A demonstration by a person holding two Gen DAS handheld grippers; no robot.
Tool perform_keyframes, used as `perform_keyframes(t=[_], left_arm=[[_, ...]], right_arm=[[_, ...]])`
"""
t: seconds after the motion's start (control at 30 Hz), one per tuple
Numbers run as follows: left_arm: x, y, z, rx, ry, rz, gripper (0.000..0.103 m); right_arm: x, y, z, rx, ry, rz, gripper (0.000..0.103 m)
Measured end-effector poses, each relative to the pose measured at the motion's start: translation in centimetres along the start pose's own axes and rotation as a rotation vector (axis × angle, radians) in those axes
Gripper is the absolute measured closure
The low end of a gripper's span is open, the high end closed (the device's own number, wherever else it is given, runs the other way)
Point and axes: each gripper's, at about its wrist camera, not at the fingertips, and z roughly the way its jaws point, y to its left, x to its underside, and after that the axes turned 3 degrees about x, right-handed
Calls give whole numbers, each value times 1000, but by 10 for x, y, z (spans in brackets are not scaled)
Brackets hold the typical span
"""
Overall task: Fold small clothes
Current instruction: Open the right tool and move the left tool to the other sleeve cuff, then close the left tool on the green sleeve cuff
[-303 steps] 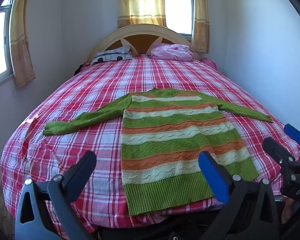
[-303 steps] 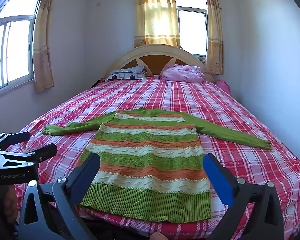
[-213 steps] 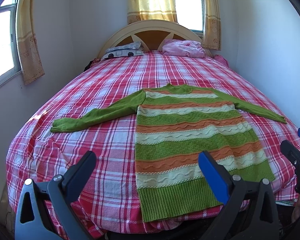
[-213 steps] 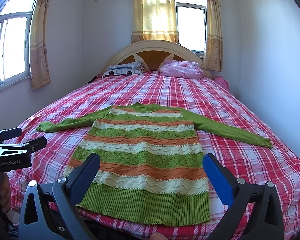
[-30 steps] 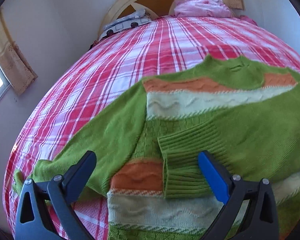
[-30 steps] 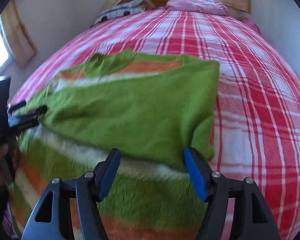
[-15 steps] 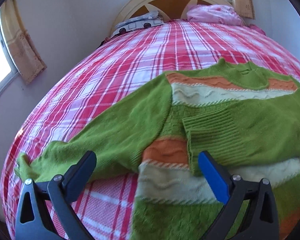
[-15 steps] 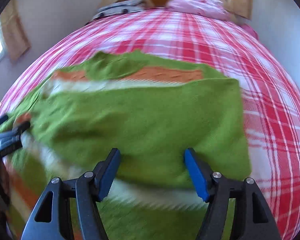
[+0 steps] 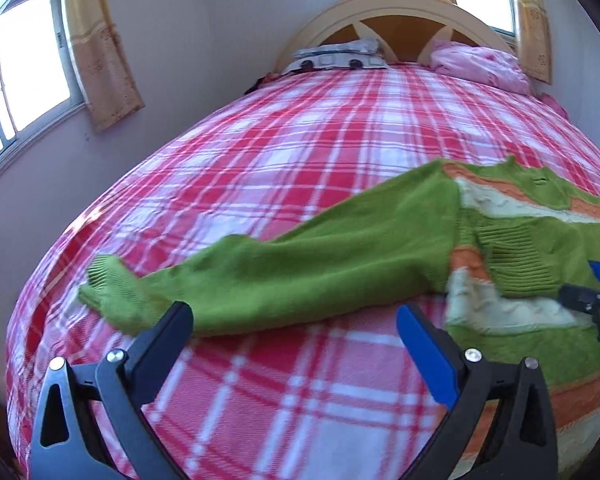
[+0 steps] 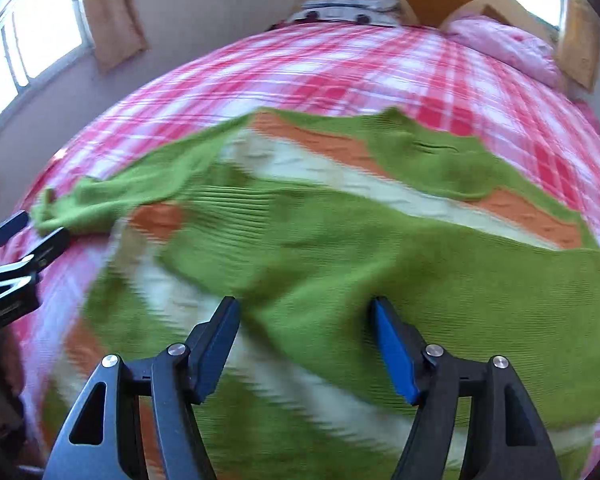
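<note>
- Two grippers hang over one green, orange and cream striped knitted sweater (image 10: 340, 248) lying flat on a bed with a red, pink and white checked cover (image 9: 300, 152), near its foot end.
- Right gripper (image 10: 304, 320): its blue-padded jaws stand well apart above the plain green sleeve (image 10: 440, 280) laid across the chest, with nothing clamped between them.
- Left gripper (image 9: 294, 320): its jaws are also wide apart and empty, poised just short of the outstretched green knitted sleeve (image 9: 300, 264), whose ribbed cuff (image 9: 108, 276) points toward the bed's left edge.
- Judging by this, one sleeve is folded in and the other is the step in hand.
- To do it well, I would pinch the stretched sleeve near the cuff, taking only the sleeve and none of the checked cover beneath, then carry it across the chest so it lies flat over the folded sleeve.
- Keeping the shoulder seam as the hinge should give a straight side edge; the right gripper could press on the body to stop the knit sliding.
- Loose knit sags and stretches, so a low carry seems safer.
- Around: a curved wooden headboard (image 9: 392, 12), a pink pillow (image 9: 480, 62), a grey patterned pillow (image 9: 340, 54) and yellow curtains (image 9: 100, 48), all well apart from the sweater.
- Nothing stands between the sleeve and the body; the right gripper over the chest is the only thing in the way.
</note>
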Motion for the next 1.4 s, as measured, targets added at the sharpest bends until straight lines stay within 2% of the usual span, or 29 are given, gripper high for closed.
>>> perform_keyframes(t=[0.1, 0.17, 0.23, 0.27, 0.37, 0.47, 0.53, 0.57, 0.6, 0.67, 0.87, 0.93, 0.97, 1.17, 1.3, 1.4], left_arm=[[2, 28, 3, -49, -2, -27, 0], [3, 48, 9, -92, 15, -51, 0], [6, 70, 15, -120, 36, -92, 0], [8, 82, 15, -140, 42, -112, 0], [17, 119, 18, -176, 57, -187, 0], [26, 153, 22, -169, 83, -270, 0], [31, 172, 26, -171, 104, -335, 0], [35, 183, 27, -161, 106, -376, 0], [38, 191, 27, -150, 107, -411, 0], [39, 201, 30, -147, 104, -449, 0], [33, 205, 49, -80, 137, -515, 2], [32, 208, 58, -79, 155, -532, 14], [32, 210, 65, -71, 170, -548, 18], [28, 224, 70, -58, 140, -640, 21], [30, 219, 67, -59, 108, -636, 38], [31, 221, 67, -54, 108, -646, 40]], right_arm=[[-9, -2, -6, 10, -57, 31, 34], [-13, 0, 7, -30, -20, 43, 34], [-12, 18, 27, -25, 41, -25, 32], [-7, 33, 27, 35, 20, -108, 31], [0, 47, 23, 32, -7, -147, 31], [5, 47, 22, 45, -29, -150, 31], [7, 55, 17, -11, -35, -167, 30], [11, 64, 14, -34, -37, -204, 30], [13, 74, 15, -14, -36, -247, 28], [17, 85, 17, 42, -43, -289, 27], [17, 76, 18, 14, -51, -253, 26], [18, 79, 18, 28, -58, -262, 25], [18, 79, 17, 34, -60, -264, 25], [20, 80, 16, 42, -67, -263, 24], [21, 79, 16, 46, -71, -263, 24], [21, 80, 16, 48, -73, -263, 23]])
